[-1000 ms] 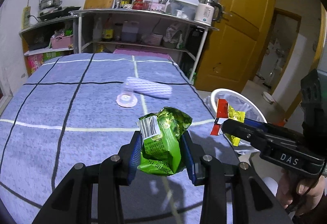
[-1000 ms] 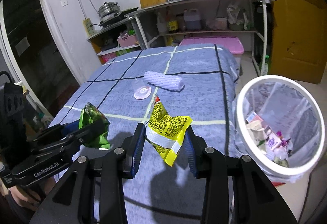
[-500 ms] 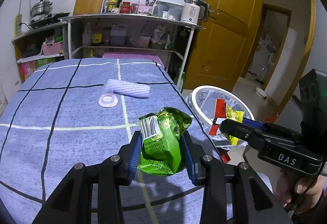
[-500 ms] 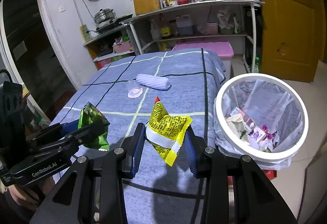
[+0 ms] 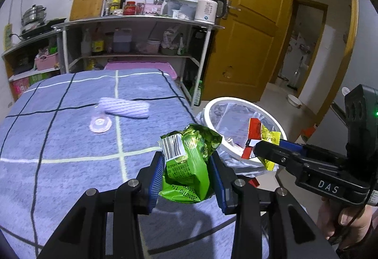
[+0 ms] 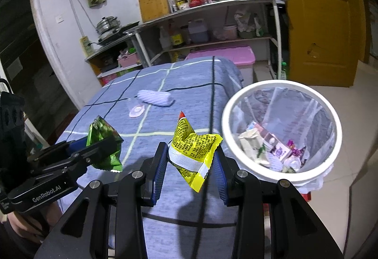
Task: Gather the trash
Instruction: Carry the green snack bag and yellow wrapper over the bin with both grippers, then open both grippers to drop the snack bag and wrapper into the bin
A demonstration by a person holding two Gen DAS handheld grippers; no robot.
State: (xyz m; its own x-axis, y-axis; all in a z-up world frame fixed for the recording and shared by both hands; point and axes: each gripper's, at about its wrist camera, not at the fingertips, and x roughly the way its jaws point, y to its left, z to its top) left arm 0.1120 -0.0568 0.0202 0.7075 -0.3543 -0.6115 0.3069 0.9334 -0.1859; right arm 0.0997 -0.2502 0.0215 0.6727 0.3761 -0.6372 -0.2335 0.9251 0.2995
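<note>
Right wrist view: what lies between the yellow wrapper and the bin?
Nothing: only bare blue tablecloth edge separates the yellow wrapper in the right gripper from the bin rim.

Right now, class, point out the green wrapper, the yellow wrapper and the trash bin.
green wrapper [image 5: 189, 164], left wrist view, crumpled front.
yellow wrapper [image 6: 192, 147], right wrist view, printed middle.
trash bin [image 6: 281, 84], right wrist view, white rim.

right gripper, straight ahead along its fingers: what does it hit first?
Likely the blue checked tablecloth just beyond the yellow wrapper held by the right gripper; the white trash bin sits off to the right. Depth is unclear.
</note>
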